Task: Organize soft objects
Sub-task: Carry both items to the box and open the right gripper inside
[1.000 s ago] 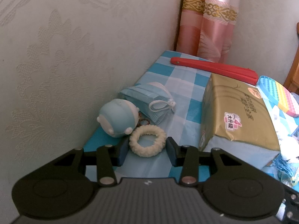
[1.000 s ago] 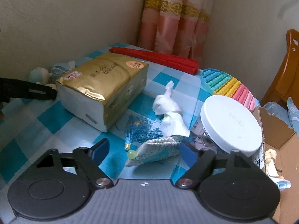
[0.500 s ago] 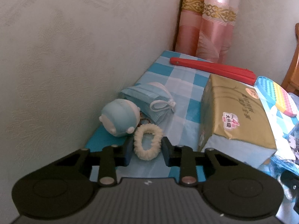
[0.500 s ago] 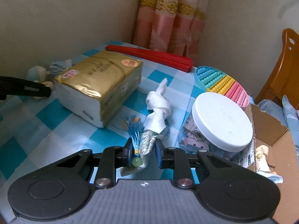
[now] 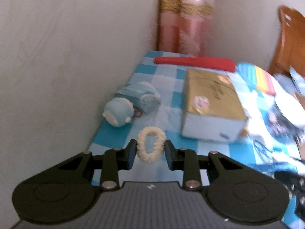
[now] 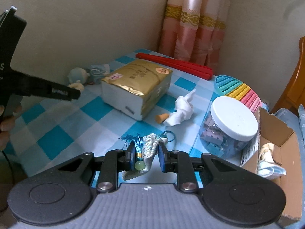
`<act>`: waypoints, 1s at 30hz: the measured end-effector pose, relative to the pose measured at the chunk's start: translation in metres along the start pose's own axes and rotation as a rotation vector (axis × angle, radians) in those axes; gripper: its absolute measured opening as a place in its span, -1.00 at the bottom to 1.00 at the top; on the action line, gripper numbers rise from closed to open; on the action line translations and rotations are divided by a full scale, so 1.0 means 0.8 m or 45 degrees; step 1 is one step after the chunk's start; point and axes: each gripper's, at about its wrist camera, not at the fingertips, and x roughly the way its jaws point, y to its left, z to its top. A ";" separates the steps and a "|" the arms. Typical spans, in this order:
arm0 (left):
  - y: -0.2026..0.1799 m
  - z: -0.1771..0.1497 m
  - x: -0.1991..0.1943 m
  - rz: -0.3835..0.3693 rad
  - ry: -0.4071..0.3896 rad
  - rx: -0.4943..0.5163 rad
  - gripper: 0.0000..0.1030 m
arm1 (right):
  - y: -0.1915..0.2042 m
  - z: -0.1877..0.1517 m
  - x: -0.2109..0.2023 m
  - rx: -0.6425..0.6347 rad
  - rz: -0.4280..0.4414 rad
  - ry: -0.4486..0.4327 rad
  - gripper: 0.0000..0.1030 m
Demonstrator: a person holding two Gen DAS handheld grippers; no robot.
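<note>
Left gripper (image 5: 150, 148) is pinching a fluffy cream scrunchie (image 5: 150, 145) into an oval; right gripper (image 6: 145, 152) is clamping a patterned fabric sachet (image 6: 148, 152), its lower end hidden.

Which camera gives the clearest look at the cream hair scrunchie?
The left wrist view: the cream scrunchie sits squeezed into an oval between the left tool's fingers. The right wrist view shows only a small cream bit beyond that tool's tip, beside the blue plush toy.

Fluffy cream scrunchie (image 5: 150, 144), glossy gold tissue pack (image 6: 136, 84), patterned cloth pouch (image 6: 149, 148)
</note>
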 end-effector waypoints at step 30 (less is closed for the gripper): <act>-0.135 -0.024 -0.093 -0.321 0.008 0.454 -0.40 | -0.154 -0.019 -0.127 0.192 -0.300 -0.147 -0.46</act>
